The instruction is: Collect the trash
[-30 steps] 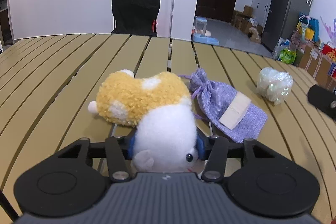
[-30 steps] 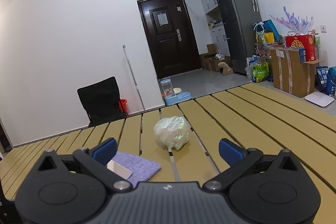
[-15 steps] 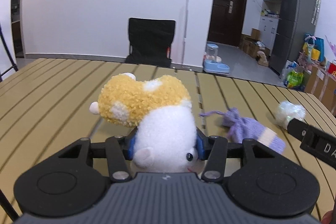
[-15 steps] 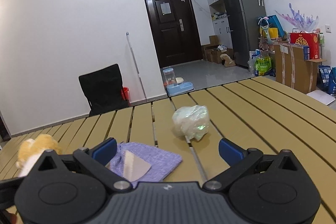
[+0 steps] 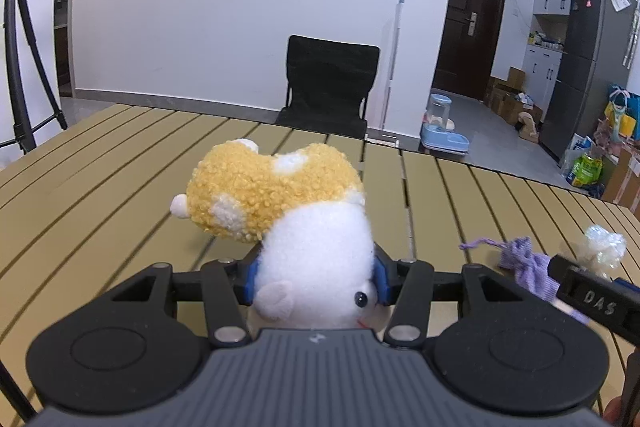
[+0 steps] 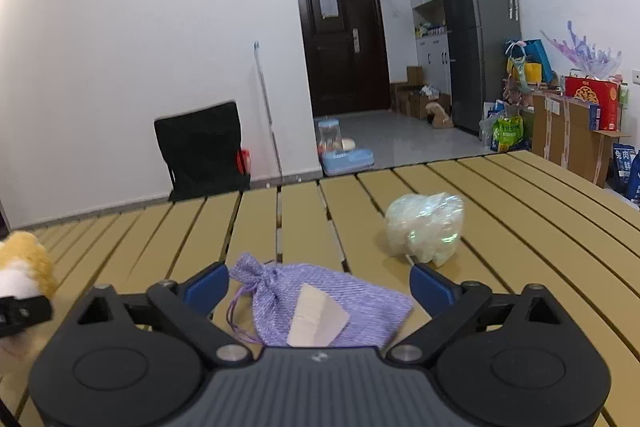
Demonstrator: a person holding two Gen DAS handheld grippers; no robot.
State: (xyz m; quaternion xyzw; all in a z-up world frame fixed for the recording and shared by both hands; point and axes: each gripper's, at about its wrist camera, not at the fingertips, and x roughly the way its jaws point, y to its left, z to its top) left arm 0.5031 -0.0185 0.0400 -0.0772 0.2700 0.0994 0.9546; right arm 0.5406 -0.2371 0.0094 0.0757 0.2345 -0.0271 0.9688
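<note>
My left gripper [image 5: 315, 277] is shut on a yellow and white plush toy [image 5: 296, 211] and holds it above the slatted wooden table [image 5: 120, 163]. My right gripper [image 6: 318, 283] is open, and a purple drawstring pouch [image 6: 320, 301] with a beige label lies on the table between its fingers. A crumpled ball of clear plastic wrap [image 6: 426, 227] lies on the table beyond the right finger. The pouch [image 5: 528, 267] and the plastic ball [image 5: 604, 249] also show at the right of the left wrist view, behind the right gripper's body. The plush toy [image 6: 22, 269] shows at the left edge of the right wrist view.
A black chair [image 5: 328, 87] stands behind the table's far edge. A tripod [image 5: 20, 39] stands at the far left. A pet water feeder [image 6: 344, 151], a fridge [image 6: 480, 35] and cardboard boxes [image 6: 572, 135] stand on the floor beyond the table.
My left gripper has lifted and swung left with the plush toy. My right gripper has moved left, so the purple pouch now lies between its open fingers.
</note>
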